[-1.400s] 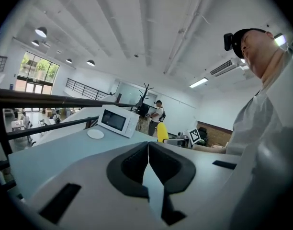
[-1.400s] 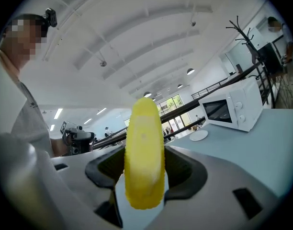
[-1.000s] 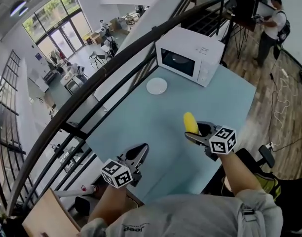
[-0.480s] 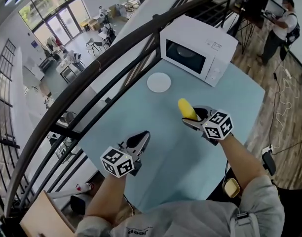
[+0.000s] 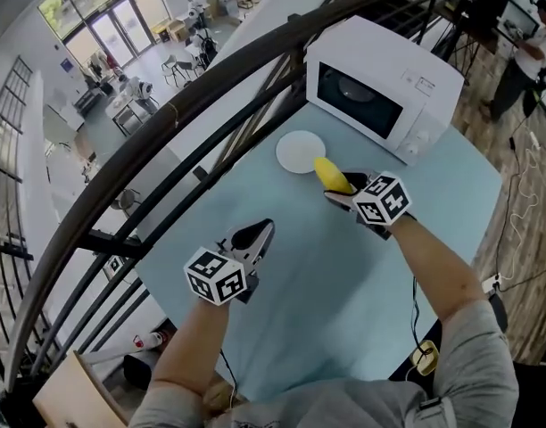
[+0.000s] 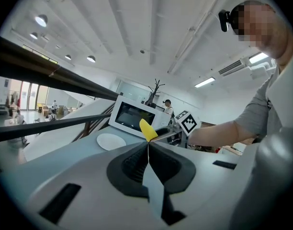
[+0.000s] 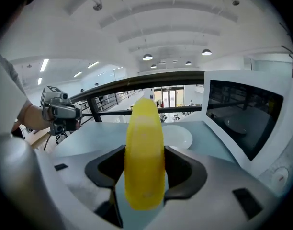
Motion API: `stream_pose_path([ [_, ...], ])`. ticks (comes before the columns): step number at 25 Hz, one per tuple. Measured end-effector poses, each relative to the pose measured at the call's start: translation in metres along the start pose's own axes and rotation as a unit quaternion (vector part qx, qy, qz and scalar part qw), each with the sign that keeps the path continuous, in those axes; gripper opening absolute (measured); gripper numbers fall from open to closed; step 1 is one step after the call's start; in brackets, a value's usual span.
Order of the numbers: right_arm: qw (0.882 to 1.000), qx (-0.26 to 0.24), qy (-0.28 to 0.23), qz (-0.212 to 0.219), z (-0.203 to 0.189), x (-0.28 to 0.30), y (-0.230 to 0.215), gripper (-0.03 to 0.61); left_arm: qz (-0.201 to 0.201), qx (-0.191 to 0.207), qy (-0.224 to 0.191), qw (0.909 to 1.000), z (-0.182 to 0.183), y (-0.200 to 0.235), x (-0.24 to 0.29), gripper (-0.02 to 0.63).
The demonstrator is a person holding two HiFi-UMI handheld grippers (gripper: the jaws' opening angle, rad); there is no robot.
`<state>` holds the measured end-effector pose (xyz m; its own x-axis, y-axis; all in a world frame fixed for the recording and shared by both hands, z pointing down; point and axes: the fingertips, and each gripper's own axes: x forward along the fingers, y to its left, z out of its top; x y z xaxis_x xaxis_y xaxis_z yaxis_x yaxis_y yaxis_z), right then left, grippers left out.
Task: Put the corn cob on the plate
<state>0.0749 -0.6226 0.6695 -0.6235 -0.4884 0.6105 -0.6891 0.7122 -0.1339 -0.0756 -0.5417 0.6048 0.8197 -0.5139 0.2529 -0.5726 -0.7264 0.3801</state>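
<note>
A: Big items first. Count?
B: One pale blue table (image 5: 344,297), with one dark railing (image 5: 166,123) along its left side. One white microwave (image 5: 393,78) at the far end, door shut, dark window facing near-left.

A: People?
B: One bystander (image 5: 533,56) far right on the wood floor (image 5: 523,176), well apart from the table. Also the wearer's two forearms (image 5: 434,275), reaching in from the near edge.

A: Grippers?
B: Two, each carrying one marker cube (image 5: 215,276). The left gripper (image 5: 260,231) is at near left over the table, jaws pressed together, nothing between them. The right gripper (image 5: 347,188) is farther off and to the right, near the microwave's front. Its jaws stand wide, pinching the cob from both sides.

A: Small items?
B: One round white plate (image 5: 295,150), flat on the table just left of the microwave's near corner. One yellow corn cob (image 5: 331,173), gripped around its middle, sticking out past the jaws toward the plate.

A: Where is the cob relative to the plate?
B: It is held off the tabletop. In the head view its far tip overlaps the plate's near-right rim. The left gripper view shows it raised, to the right of the plate. The right gripper view shows the plate lying beyond the cob and lower. It is not resting on the plate.
</note>
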Motion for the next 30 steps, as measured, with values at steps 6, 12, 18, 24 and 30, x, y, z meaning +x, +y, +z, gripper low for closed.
stream_pose_path([
  [6, 0.999, -0.026, 0.023, -0.006, 0.018, 0.047, -0.035, 0.256, 0.015, 0.004, 0.001, 0.9999, -0.004, 0.043, 0.029, 0.021],
  [12, 0.998, -0.042, 0.052, -0.008, 0.033, 0.091, -0.06, 0.256, 0.021, 0.009, 0.002, 0.9997, -0.007, 0.075, 0.058, 0.021],
  [18, 0.995, -0.043, 0.087, -0.016, 0.04, 0.127, -0.083, 0.256, 0.019, 0.006, 0.001, 0.9998, -0.01, 0.09, 0.073, 0.021],
  [24, 0.993, -0.031, 0.108, -0.035, 0.036, 0.147, -0.109, 0.256, 0.02, 0.005, 0.004, 0.9998, -0.02, 0.102, 0.087, 0.021],
  [30, 0.991, -0.039, 0.121, -0.044, 0.036, 0.159, -0.111, 0.256, 0.023, 0.003, 0.002, 0.9997, -0.024, 0.109, 0.085, 0.021],
])
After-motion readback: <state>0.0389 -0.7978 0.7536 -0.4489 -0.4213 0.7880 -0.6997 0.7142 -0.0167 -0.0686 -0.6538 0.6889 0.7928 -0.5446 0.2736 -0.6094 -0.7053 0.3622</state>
